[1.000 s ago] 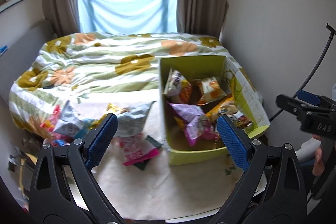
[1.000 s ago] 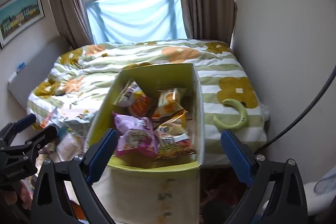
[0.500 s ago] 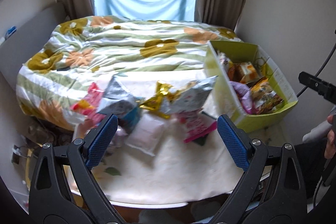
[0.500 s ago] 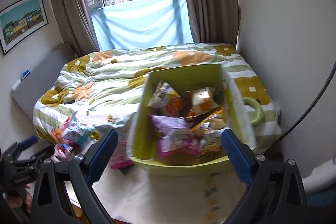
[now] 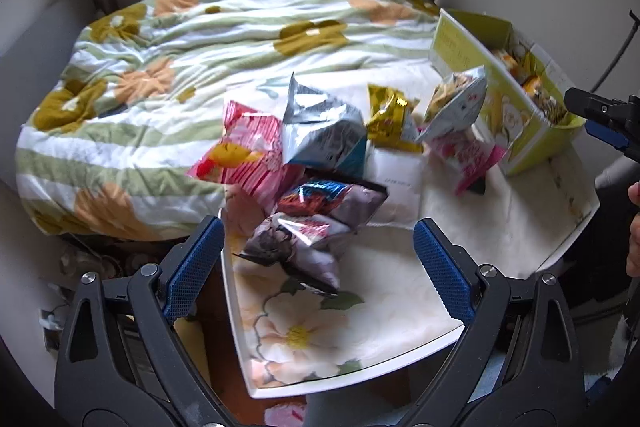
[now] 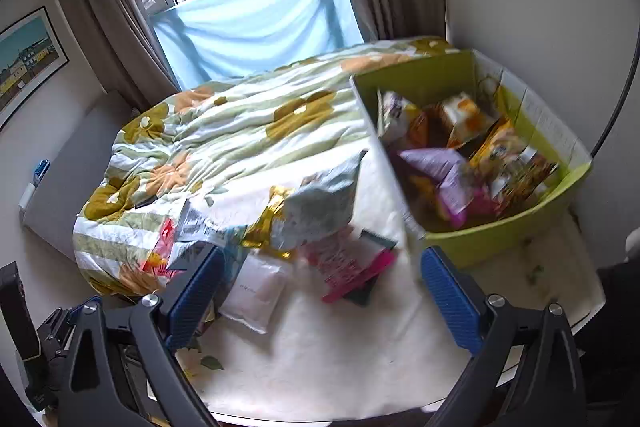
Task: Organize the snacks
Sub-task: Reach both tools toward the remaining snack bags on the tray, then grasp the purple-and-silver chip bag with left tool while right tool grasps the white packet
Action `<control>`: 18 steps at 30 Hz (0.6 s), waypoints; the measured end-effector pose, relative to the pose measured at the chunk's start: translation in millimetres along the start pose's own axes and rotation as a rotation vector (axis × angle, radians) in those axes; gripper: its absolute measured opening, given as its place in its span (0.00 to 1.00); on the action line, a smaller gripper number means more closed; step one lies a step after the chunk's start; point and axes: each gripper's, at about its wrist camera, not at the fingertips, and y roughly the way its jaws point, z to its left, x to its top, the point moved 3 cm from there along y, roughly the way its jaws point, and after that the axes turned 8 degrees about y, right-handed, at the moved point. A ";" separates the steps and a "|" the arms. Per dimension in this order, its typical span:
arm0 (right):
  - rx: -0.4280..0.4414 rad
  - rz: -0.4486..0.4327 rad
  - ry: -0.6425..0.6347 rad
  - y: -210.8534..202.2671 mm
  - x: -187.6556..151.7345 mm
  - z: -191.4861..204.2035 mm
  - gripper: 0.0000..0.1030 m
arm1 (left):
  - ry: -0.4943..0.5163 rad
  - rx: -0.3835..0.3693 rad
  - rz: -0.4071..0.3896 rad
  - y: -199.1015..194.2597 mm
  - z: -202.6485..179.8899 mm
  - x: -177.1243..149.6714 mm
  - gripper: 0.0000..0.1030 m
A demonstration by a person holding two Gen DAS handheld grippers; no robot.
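Foil snack bags (image 5: 316, 163) lie beyond left gripper (image 5: 320, 267).

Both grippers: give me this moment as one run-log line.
left gripper: open, empty | right gripper: open, empty | loose snack packets: on table | green box: partly filled

Bare tablecloth (image 6: 340, 355) lies open along the table's near edge. Beyond it a heap of snack packets (image 5: 316, 163) crowds the left and middle. The green box (image 6: 500, 239) blocks the right side, its open top half full of packets. Behind lies the bed (image 5: 180, 67).
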 end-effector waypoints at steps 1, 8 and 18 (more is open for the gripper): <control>-0.004 0.010 0.002 6.9 -5.5 4.7 0.95 | 0.016 -0.008 0.010 7.1 3.3 -1.1 0.92; -0.038 0.110 -0.005 63.8 -38.0 21.4 0.95 | 0.134 -0.024 0.048 47.2 -1.0 -6.8 0.92; -0.050 0.199 -0.020 123.9 -60.7 27.7 0.95 | 0.240 0.030 0.111 105.9 -19.7 -17.9 0.92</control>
